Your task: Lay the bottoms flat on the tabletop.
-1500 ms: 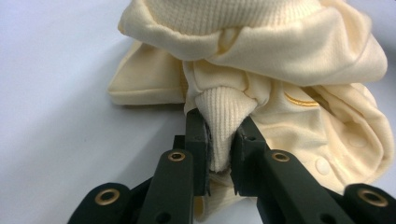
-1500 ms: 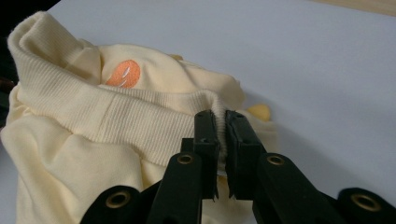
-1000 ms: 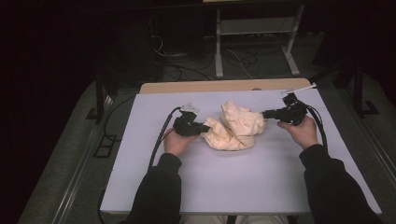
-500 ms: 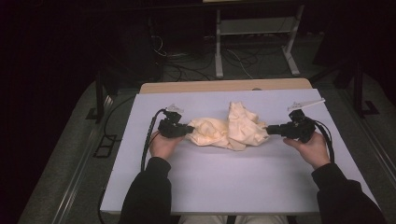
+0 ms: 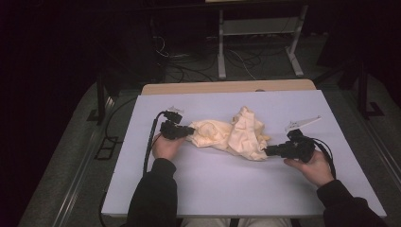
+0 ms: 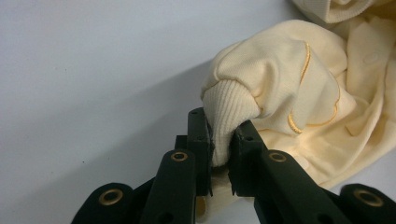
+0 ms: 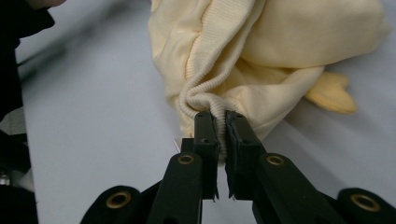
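Note:
A crumpled pale yellow garment (image 5: pixel 232 135) lies stretched across the middle of the white table (image 5: pixel 236 189). My left gripper (image 5: pixel 188 131) is at its left end, shut on a ribbed cuff (image 6: pixel 226 123) that bulges out between the jaws. My right gripper (image 5: pixel 267 151) is at the garment's lower right end, shut on a ribbed hem edge (image 7: pixel 210 105). Yellow stitched lines (image 6: pixel 306 60) run over the garment's fabric (image 6: pixel 289 79) near the cuff. A darker yellow flap (image 7: pixel 329 95) pokes out under the bundle (image 7: pixel 280 51).
The white table sits on a wooden top (image 5: pixel 227 87) that shows along the far edge. Black cables (image 5: pixel 152 142) trail from each gripper. Metal stand legs (image 5: pixel 257 47) and floor cables lie beyond the table. A sleeve (image 7: pixel 18 28) shows in the right gripper view.
Both hands have pulled apart, the left one leftward, the right one rightward and toward the near edge. The garment has gone from a bunched heap to a longer stretched shape.

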Demonstrator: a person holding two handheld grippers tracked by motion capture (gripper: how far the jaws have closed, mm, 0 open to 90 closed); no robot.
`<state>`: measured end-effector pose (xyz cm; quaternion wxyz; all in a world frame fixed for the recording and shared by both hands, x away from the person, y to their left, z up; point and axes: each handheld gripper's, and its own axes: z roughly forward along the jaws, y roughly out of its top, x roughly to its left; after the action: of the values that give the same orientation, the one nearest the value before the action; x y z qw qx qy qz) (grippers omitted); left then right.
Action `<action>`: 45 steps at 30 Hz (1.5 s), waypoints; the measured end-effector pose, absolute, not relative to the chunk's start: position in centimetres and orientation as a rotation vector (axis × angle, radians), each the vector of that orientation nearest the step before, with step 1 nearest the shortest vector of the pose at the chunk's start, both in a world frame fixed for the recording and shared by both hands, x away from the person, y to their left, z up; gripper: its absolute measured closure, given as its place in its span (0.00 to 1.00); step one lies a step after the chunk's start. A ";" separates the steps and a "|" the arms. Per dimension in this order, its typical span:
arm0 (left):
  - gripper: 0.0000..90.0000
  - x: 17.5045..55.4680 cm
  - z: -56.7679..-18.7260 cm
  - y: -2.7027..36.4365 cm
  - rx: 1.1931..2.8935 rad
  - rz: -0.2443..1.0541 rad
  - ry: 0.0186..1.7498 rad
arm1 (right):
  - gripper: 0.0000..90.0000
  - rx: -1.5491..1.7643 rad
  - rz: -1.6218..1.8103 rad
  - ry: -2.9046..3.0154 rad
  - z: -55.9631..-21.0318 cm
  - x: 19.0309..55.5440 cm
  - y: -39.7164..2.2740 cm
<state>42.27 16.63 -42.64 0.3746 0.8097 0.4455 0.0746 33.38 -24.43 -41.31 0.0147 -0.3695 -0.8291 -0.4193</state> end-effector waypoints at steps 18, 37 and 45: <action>0.76 41.2 -39.9 17.1 1.942 0.234 1.136 | 0.92 -1.105 -1.250 -2.589 -42.7 32.2 -23.4; 0.30 41.2 -36.2 9.6 1.893 0.102 0.906 | 0.92 -1.113 -1.319 -2.562 -41.6 32.1 -23.8; 0.24 41.4 -36.6 6.6 1.891 0.030 0.880 | 0.92 -1.100 -1.329 -2.562 -41.3 31.9 -23.6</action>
<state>41.45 6.62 -36.61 0.5035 0.7833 0.3644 0.0124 31.89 -23.58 -41.32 0.0262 -0.3561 -0.8292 -0.4301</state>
